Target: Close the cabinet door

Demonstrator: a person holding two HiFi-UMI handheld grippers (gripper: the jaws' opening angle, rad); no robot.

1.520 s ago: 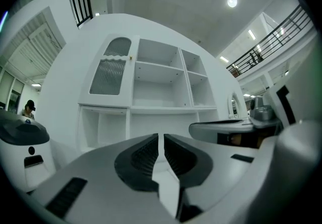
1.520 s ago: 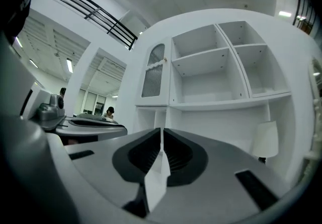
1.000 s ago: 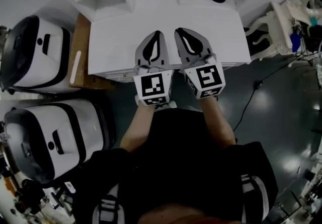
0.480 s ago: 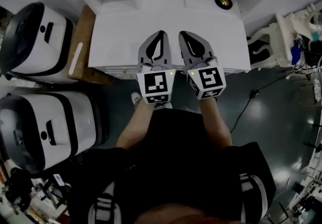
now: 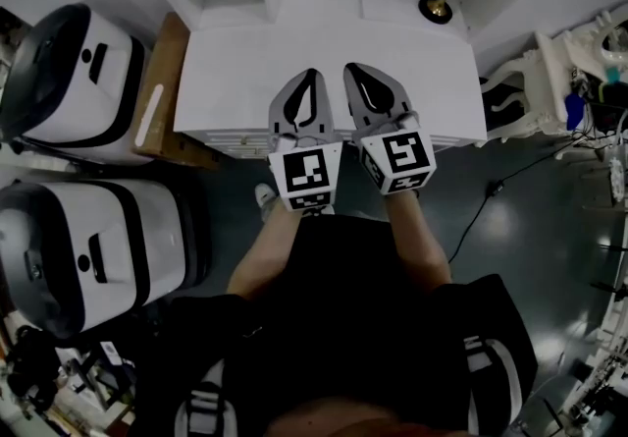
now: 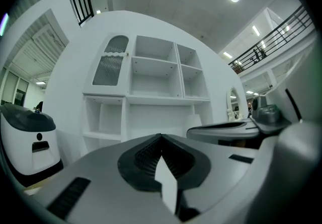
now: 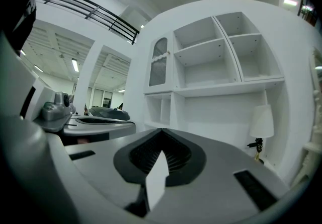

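Dark glossy floor (image 5: pixel 535 194) all round. In the head view a white flat cabinet top (image 5: pixel 235 81) sits at 12 o'clock from your body, with a white open-shelf unit (image 6: pixel 153 82) behind it.

**Grippers:** your left gripper (image 5: pixel 309 75) and right gripper (image 5: pixel 351 69) sit side by side over the front edge of that top, both pointing to 12. Each has its jaws pressed together with nothing between them. I read that as a ready pose rather than a grip, since closed tips make a blunt pusher for a door.

**Door:** the only one I can pick out is the arched ribbed white door (image 6: pixel 111 62) in the top-left bay of the shelf unit. It's at about 11 o'clock above the left gripper's jaws and well apart from both grippers. It looks roughly flush with its frame, but the wide lens bends everything, so I won't call it shut or ajar.

**Hidden or unclear:**
- The head view hides the cabinet's front face under the top's overhang and your arms, so any lower door is unseen.
- Grey jaw bodies block the lower half of both gripper views.
- The head view crops off the shelf unit's upper part.

**Also in frame:**
- A white-shaded lamp with a brass base (image 5: pixel 435 3) stands at 1 o'clock on the back corner, out of your reach line.
- Two white-and-black rounded machines (image 5: pixel 74 81) sit at 8–10 o'clock.
- A brown wooden board (image 5: pixel 162 52) is wedged beside the top; I can't tell what it's for.
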